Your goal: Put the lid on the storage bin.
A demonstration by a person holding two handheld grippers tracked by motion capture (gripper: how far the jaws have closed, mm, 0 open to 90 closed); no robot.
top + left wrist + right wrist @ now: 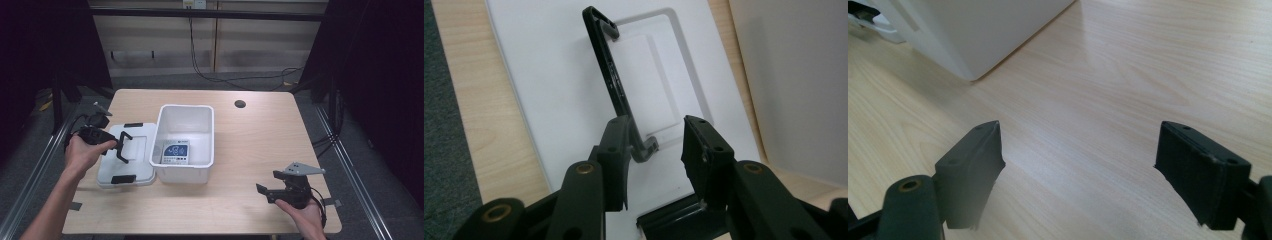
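Left gripper (119, 146) is over the white lid (107, 170) lying flat left of the bin (159, 131), jaws apart around its raised black handle (610, 75), one finger touching it. Right gripper (264, 190) hovers over the table (260, 135), jaws wide, nothing between.

1. Setting: a lab or recording bay, not a home.
2. Wooden table (260, 145), pale laminate, with a cable hole (240, 104) near its far edge.
3. Black curtains (380, 75) hung along both sides.
4. Metal rails (350, 165) ran beside the table's right edge.
5. Loose cables (210, 75) trailed over grey carpet beyond the far edge, below plain wall panels (150, 45).
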